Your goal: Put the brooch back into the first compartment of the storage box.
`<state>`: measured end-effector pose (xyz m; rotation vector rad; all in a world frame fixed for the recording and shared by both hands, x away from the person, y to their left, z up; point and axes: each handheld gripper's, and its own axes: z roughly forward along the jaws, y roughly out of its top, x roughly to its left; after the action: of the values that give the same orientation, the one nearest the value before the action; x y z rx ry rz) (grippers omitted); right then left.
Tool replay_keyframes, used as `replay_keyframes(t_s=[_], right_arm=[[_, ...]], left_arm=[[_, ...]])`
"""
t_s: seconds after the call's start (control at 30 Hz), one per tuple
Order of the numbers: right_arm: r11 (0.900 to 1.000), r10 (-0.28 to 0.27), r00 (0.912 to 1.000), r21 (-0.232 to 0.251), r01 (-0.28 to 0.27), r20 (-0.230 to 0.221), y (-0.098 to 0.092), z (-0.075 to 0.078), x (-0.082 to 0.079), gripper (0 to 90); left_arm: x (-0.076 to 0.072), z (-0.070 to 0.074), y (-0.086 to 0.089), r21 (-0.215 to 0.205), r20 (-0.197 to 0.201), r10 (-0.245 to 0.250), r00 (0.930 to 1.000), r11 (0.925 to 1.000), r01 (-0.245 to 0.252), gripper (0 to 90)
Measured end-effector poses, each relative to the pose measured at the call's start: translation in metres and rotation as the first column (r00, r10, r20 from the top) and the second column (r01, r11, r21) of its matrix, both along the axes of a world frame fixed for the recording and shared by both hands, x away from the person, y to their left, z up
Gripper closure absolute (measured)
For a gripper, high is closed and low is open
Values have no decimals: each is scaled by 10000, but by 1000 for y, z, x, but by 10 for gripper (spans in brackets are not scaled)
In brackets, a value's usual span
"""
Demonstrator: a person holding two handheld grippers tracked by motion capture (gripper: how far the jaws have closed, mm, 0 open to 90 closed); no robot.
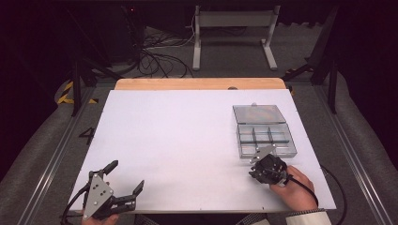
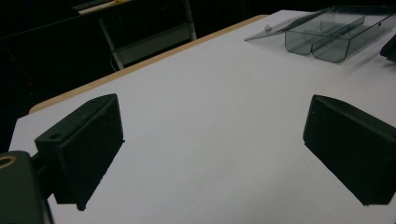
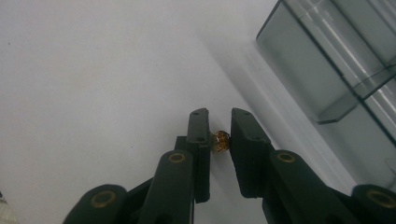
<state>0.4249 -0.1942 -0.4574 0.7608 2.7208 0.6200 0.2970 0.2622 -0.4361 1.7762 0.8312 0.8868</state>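
Observation:
A small golden, knobbly piece (image 3: 221, 141) sits pinched between the two black jaws of my right gripper (image 3: 219, 117), just above the white table top. In the high view the right gripper (image 1: 259, 157) is at the near right, close to the front left corner of a clear grey compartment box (image 1: 266, 139) whose lid (image 1: 259, 114) lies open behind it. The box's near wall (image 3: 299, 60) stands to the right of the jaws. My left gripper (image 1: 126, 175) rests at the near left edge, its jaws wide apart with nothing between them (image 2: 212, 140).
A white sheet (image 1: 178, 136) covers the table, with a wooden strip (image 1: 197, 84) along the far edge. The compartment box (image 2: 327, 39) is far off from the left gripper. Behind the table are a metal stand (image 1: 233, 33) and cables on the floor.

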Motion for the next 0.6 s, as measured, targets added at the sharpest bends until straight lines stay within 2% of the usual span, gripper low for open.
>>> replay_keyframes(t_s=[0.13, 0.27, 0.6], right_arm=[[9995, -47, 9991, 318, 34, 414, -2, 7, -3, 784], [9991, -57, 9982, 431, 32, 597, -4, 9, -4, 784], [9981, -128, 9972, 607, 84, 737, -5, 12, -6, 784]], left_arm=[[0, 0, 0, -2, -2, -5, 10000, 10000, 5, 56], [0, 0, 0, 0, 4, -2, 10000, 10000, 2, 56], [0, 0, 0, -11, 44, -22, 10000, 10000, 22, 56]])
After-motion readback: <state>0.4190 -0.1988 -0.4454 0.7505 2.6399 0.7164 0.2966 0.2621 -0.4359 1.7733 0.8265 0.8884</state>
